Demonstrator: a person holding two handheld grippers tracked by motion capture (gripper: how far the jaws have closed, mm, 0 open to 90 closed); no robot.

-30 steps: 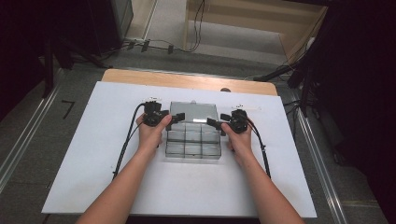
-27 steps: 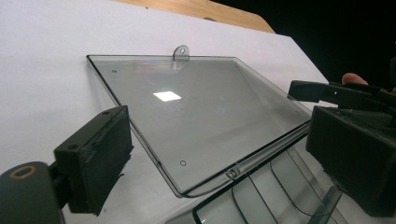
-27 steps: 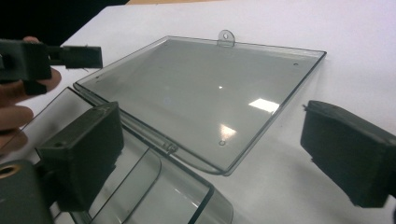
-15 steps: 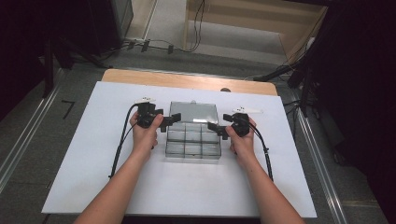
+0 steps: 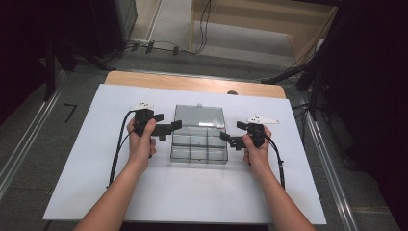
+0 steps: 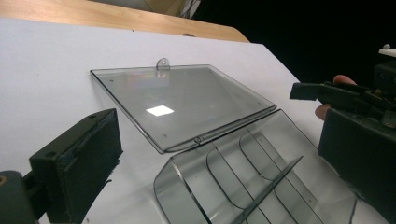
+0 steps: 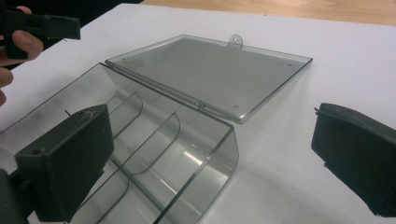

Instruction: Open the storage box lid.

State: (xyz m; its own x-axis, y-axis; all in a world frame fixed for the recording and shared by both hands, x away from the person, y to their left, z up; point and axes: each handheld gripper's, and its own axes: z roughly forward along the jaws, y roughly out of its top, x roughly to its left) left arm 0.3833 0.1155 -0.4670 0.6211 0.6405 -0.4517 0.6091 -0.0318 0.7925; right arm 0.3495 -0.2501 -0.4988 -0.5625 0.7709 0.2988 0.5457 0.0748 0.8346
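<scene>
On the white board point(image 5: 96, 192), dead centre, the clear compartment box point(image 5: 199, 147) is lying open, its lid point(image 5: 199, 116) folded flat on the board beyond the tray. Left of the box, we are holding the left gripper point(image 5: 169, 129) just beside the tray's far-left corner, jaws wide and gripping nothing; they have just been opening, nothing between them. Inside the box, the curved dividers point(image 6: 243, 172) are standing bare, every cell empty. Right of the box, we are keeping the right gripper point(image 5: 227, 139) near the tray's right wall, jaws likewise spread wide, having just been opening, empty. We judge both are flanking the box because the lid needs no more support.
</scene>
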